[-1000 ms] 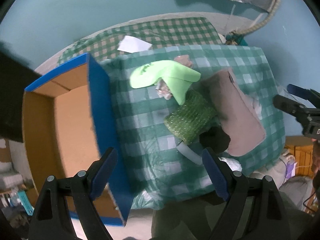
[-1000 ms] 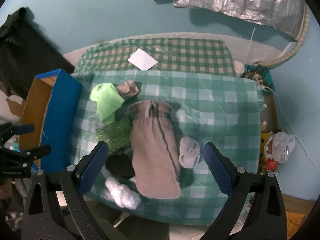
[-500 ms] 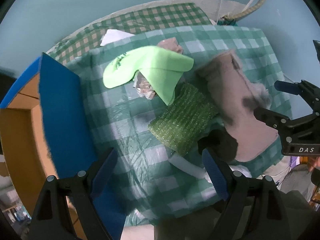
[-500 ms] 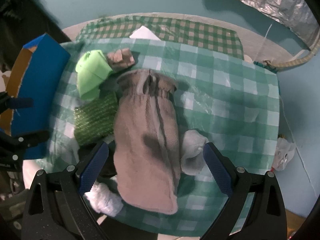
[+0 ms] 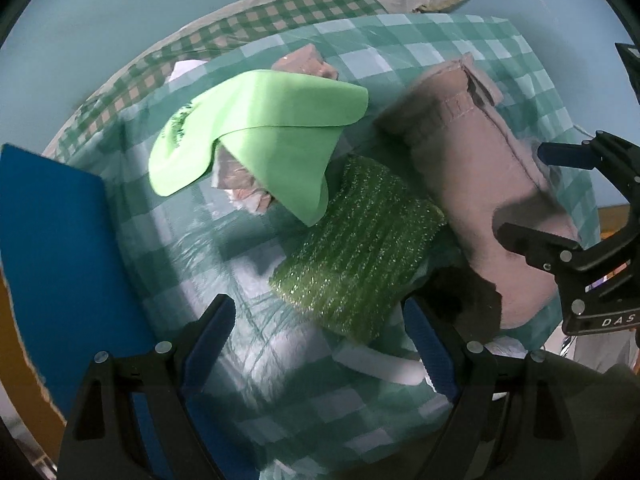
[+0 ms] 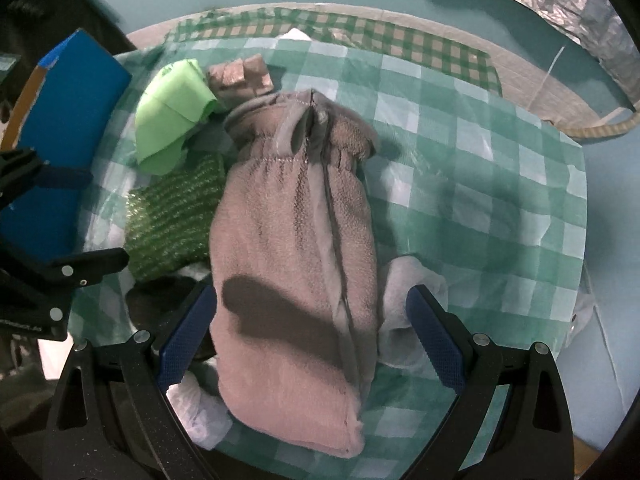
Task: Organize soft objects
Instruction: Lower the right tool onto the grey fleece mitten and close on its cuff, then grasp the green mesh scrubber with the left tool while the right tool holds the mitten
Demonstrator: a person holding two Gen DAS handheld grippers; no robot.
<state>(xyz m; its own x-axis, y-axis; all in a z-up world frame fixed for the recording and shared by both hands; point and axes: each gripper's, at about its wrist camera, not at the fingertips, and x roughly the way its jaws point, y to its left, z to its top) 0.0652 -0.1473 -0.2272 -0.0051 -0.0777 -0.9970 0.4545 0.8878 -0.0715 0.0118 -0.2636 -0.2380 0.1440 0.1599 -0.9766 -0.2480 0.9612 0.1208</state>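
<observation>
Soft things lie on a green checked tablecloth [image 5: 420, 36]. A grey-brown fleece pouch [image 6: 296, 264] lies lengthwise under my open right gripper [image 6: 312, 336]; it also shows in the left wrist view [image 5: 480, 184]. A sparkly green scrub pad [image 5: 356, 252] lies just ahead of my open left gripper [image 5: 320, 340]. A bright green cloth [image 5: 264, 140] drapes over a pinkish crumpled piece [image 5: 244, 196]. A black soft item [image 5: 464, 300] and white cloth [image 6: 408, 292] lie near the table's front edge. Both grippers are empty.
A blue cardboard box [image 5: 56, 248] with a brown inside stands at the table's left edge, also seen in the right wrist view [image 6: 60, 92]. A small brown folded piece [image 6: 240, 76] lies behind the green cloth. A teal wall is behind the table.
Both grippers have come down closer to the table. The left one has moved right, from over the box to the scrub pad. The right one now hovers over the pouch.
</observation>
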